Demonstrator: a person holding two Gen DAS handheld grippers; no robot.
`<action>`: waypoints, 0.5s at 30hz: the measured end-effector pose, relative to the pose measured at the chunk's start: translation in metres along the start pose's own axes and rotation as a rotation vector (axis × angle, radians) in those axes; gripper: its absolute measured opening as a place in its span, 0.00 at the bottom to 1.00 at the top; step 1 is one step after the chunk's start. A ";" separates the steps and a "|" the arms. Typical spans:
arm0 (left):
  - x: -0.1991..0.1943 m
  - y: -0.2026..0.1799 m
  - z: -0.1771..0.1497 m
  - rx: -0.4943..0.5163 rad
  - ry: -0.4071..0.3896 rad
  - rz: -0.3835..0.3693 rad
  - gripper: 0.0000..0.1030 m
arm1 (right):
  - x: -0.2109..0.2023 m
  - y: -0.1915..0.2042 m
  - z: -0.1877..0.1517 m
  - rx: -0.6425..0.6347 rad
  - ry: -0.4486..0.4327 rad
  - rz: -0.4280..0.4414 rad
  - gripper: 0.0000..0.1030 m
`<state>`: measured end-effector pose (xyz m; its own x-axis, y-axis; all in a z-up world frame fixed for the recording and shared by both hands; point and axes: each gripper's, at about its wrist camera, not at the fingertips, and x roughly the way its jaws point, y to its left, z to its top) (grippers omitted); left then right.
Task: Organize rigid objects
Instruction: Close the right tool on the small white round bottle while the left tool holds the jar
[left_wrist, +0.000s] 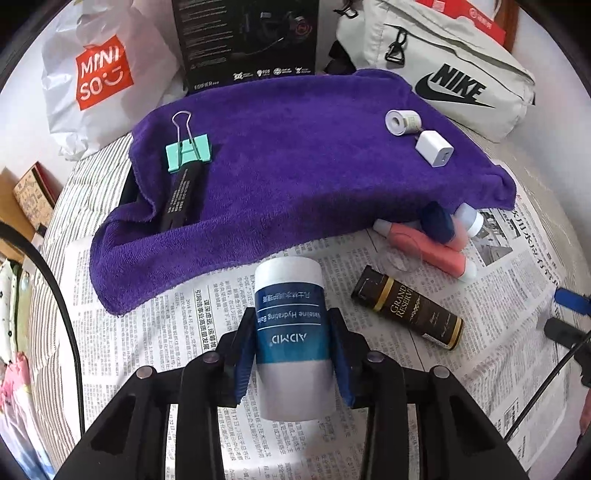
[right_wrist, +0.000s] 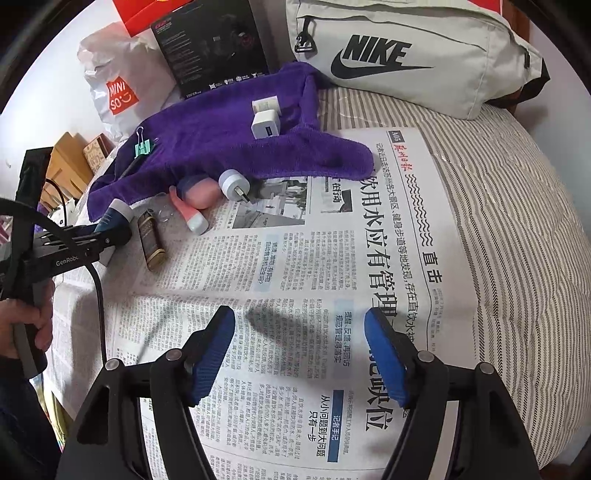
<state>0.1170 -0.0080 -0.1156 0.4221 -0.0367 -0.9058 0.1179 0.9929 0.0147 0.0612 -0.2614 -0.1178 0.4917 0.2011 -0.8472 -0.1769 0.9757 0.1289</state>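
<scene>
Clearly we work over a bed spread with newspaper (left_wrist: 184, 332), presumably laid down to give the small items a flat, clean sorting surface. Ahead of our left gripper (left_wrist: 291, 347) lies the purple towel (left_wrist: 295, 158), and it seems to serve as the collecting area: on it, ahead and to the left, rest a mint binder clip (left_wrist: 189, 149) and a black tube (left_wrist: 181, 199), while ahead to the right sit a white charger cube (left_wrist: 434, 148) and a small white roll (left_wrist: 402, 121), close together. Our left gripper is clamped on the blue-and-white balm tube (left_wrist: 290, 332), its blue pads pressing both sides at the label, so the tube rides just above the paper. Just right of it the brown Grand Reserve tube (left_wrist: 408, 308) lies unsorted, and beyond that, at the towel's edge, a pink bottle (left_wrist: 428, 251) and other small bottles cluster. Our right gripper (right_wrist: 299, 350) hangs with jaws apart and empty over bare newsprint, likely waiting its turn.
</scene>
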 end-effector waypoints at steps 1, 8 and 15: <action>-0.001 0.001 -0.001 -0.005 -0.003 -0.008 0.34 | -0.001 0.001 0.001 -0.003 -0.005 -0.001 0.70; -0.008 0.018 -0.014 -0.037 -0.010 -0.003 0.34 | -0.003 0.018 0.015 -0.052 -0.038 0.002 0.70; -0.011 0.036 -0.020 -0.065 -0.006 -0.016 0.34 | 0.008 0.043 0.041 -0.141 -0.090 0.016 0.68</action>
<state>0.0985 0.0304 -0.1138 0.4256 -0.0531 -0.9033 0.0661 0.9974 -0.0275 0.0926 -0.2137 -0.0982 0.5611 0.2292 -0.7954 -0.2997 0.9519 0.0629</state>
